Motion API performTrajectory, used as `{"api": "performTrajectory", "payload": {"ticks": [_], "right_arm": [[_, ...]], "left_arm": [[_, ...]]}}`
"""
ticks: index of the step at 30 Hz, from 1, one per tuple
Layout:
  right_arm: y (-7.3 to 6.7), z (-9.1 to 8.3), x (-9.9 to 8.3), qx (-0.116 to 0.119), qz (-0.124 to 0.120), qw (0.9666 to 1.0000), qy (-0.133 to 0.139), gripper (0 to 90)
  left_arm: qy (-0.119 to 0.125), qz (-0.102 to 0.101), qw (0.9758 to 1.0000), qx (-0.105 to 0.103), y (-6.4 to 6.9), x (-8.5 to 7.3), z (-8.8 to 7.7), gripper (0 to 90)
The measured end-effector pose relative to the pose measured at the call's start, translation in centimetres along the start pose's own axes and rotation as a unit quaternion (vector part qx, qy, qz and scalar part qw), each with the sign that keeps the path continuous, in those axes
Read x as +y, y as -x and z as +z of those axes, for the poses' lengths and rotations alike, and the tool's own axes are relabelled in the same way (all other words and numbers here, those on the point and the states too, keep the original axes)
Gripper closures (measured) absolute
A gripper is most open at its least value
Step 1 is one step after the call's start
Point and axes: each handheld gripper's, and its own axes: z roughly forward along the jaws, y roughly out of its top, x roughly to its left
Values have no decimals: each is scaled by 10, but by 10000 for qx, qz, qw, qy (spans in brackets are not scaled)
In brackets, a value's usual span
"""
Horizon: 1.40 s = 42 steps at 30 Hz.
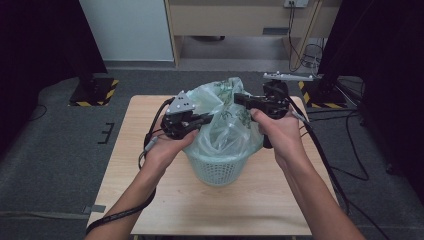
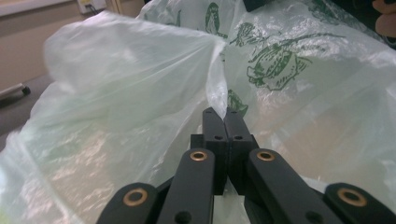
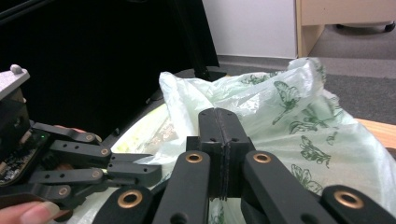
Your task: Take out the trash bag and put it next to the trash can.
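Note:
A pale green plastic bag (image 1: 225, 125) printed with dark green drawings lines a light mesh basket (image 1: 217, 172) standing mid-table. The bag's top rises above the rim, bunched between both grippers. My left gripper (image 1: 207, 119) is at the bag's left side; in its own view the jaws (image 2: 226, 114) are shut, with a fold of the bag (image 2: 140, 93) pinched at their tips. My right gripper (image 1: 239, 98) meets the bag's upper right edge; its jaws (image 3: 219, 114) are shut against the film (image 3: 299, 121), with some film showing beneath them. The left gripper (image 3: 156, 173) lies low at the left there.
The basket stands on a small wooden table (image 1: 150, 200) on grey carpet. Black stands with yellow-black striped bases sit at the back left (image 1: 92, 92) and back right (image 1: 320, 95). Cables (image 1: 350, 150) trail over the floor on the right. A wooden cabinet (image 1: 240, 20) is behind.

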Motion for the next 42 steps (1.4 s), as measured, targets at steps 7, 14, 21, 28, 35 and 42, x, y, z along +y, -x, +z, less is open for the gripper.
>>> {"api": "performTrajectory", "payload": {"ticks": [7, 14, 21, 28, 35, 42], "right_arm": [[-16, 1, 6, 50, -142, 9999, 15, 900], [-16, 3, 8, 35, -101, 9999, -8, 900], [-32, 1, 12, 282, -191, 9994, 10, 900], [-28, 11, 18, 212, -130, 9997, 13, 900], [-27, 26, 16, 467, 69, 9988, -119, 775], [-30, 40, 12, 435, 37, 9983, -374, 576]], "left_arm": [[141, -35, 9999, -61, 2, 3, 1, 900], [178, -92, 9997, -116, 0, 3, 1, 900], [169, -60, 9997, -144, 1, 3, 3, 900], [278, 52, 9995, -137, 1, 12, -8, 900], [111, 335, 9992, -160, 7, 18, -11, 900], [34, 389, 9990, -195, 11, 16, -7, 900]]}}
